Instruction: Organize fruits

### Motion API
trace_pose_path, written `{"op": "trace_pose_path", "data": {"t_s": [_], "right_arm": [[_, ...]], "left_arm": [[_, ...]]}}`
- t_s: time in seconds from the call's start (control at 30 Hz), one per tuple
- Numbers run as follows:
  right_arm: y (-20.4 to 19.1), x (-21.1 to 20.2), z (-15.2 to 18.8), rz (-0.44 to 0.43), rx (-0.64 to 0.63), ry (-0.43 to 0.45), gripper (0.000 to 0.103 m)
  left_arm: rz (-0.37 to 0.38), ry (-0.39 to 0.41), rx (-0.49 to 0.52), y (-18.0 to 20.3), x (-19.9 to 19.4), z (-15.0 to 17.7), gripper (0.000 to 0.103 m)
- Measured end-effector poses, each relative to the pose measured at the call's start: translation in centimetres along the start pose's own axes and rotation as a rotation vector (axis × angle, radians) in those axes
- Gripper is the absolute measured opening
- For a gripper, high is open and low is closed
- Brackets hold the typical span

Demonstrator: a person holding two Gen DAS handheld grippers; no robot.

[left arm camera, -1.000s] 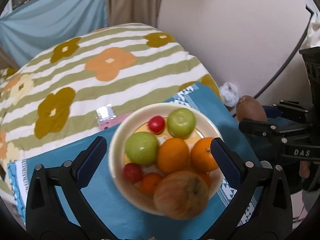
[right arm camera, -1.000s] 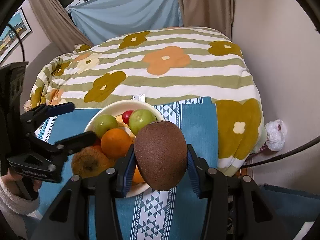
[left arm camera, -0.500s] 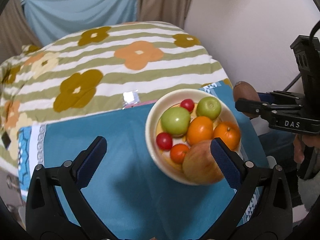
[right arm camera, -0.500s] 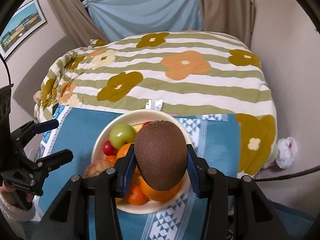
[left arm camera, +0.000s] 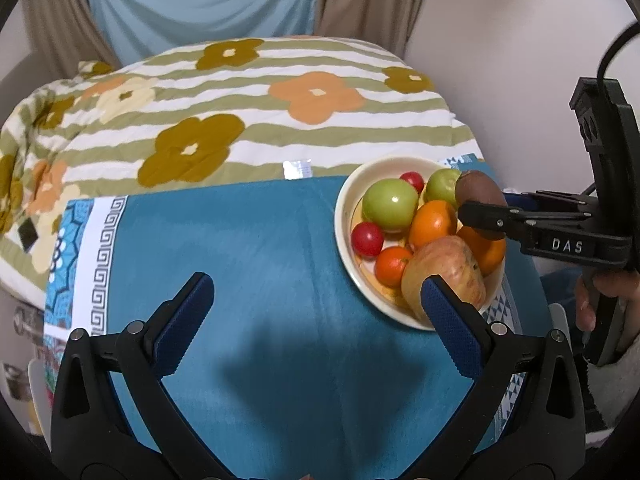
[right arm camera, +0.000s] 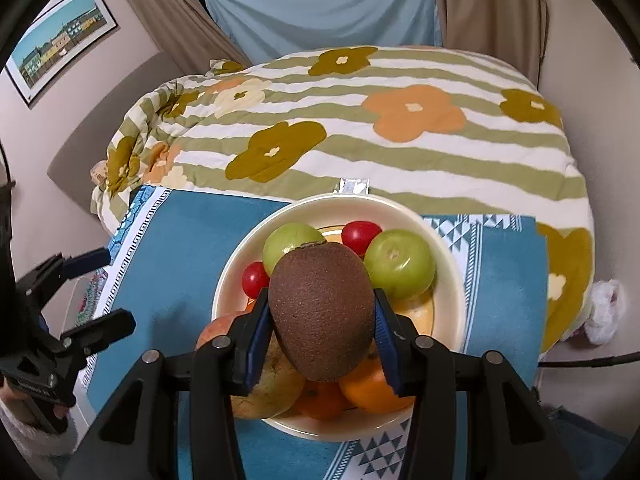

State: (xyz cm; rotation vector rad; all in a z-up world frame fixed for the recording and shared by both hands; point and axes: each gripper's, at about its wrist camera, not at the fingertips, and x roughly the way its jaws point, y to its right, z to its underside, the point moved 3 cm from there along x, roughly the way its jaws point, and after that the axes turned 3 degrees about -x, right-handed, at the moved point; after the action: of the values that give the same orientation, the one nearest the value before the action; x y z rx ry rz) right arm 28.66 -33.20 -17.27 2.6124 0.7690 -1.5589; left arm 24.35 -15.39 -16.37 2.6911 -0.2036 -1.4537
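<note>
A brown kiwi (right arm camera: 321, 312) sits between the blue pads of my right gripper (right arm camera: 320, 300), which is shut on it and hangs over the cream bowl (right arm camera: 452, 276). The left wrist view shows that kiwi (left arm camera: 478, 196) above the bowl's (left arm camera: 344, 216) right side. In the bowl lie two green apples (right arm camera: 398, 262), oranges (left arm camera: 432, 222), small red fruits (left arm camera: 367, 238) and a large reddish apple (left arm camera: 444, 272). My left gripper (left arm camera: 316, 300) stands open over the blue cloth (left arm camera: 248, 248), left of the bowl, with nothing between its fingers.
The blue patterned cloth lies on a bed with a striped flower quilt (left arm camera: 248, 112). A small silver wrapper (left arm camera: 297, 168) rests at the cloth's far edge. A wall (left arm camera: 500, 40) stands close on the right. A crumpled white bag (right arm camera: 602, 312) lies beside the bed.
My left gripper has slid left off the bowl onto the bare cloth. My right gripper has carried the kiwi left, from beside the bowl to over its fruits.
</note>
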Motion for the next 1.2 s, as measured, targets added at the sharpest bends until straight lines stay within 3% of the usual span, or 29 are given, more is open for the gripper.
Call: {"op": "trace_pose_path", "data": {"t_s": [0.07, 0.2, 0.23, 0.73, 0.93, 1.2], "right_arm": [[0.2, 0.1, 0.2, -0.006, 0.012, -0.006, 0.045], [0.0, -0.8, 0.3, -0.018, 0.002, 0.037, 0.089], [-0.1, -1.0, 0.3, -0.017, -0.001, 0.042, 0.091], [-2.8, -4.8, 0.8, 0.028, -0.034, 0.090, 0.091], [-6.7, -8.9, 1.5, 0.048, -0.012, 0.154, 0.091], [-13.5, -14.6, 4.2, 0.150, 0.031, 0.250, 0.091]], "left_arm": [[-0.009, 0.003, -0.010, 0.0, -0.2, 0.5, 0.103], [-0.012, 0.004, -0.038, -0.1, -0.5, 1.2, 0.103], [-0.015, 0.004, -0.047, 0.0, -0.6, 1.4, 0.103], [-0.041, 0.069, -0.060, -0.8, -5.5, 1.8, 0.103], [-0.047, 0.140, -0.036, -1.9, -10.7, 1.5, 0.103], [-0.069, 0.246, -0.027, -5.0, -17.6, 2.9, 0.103]]}}
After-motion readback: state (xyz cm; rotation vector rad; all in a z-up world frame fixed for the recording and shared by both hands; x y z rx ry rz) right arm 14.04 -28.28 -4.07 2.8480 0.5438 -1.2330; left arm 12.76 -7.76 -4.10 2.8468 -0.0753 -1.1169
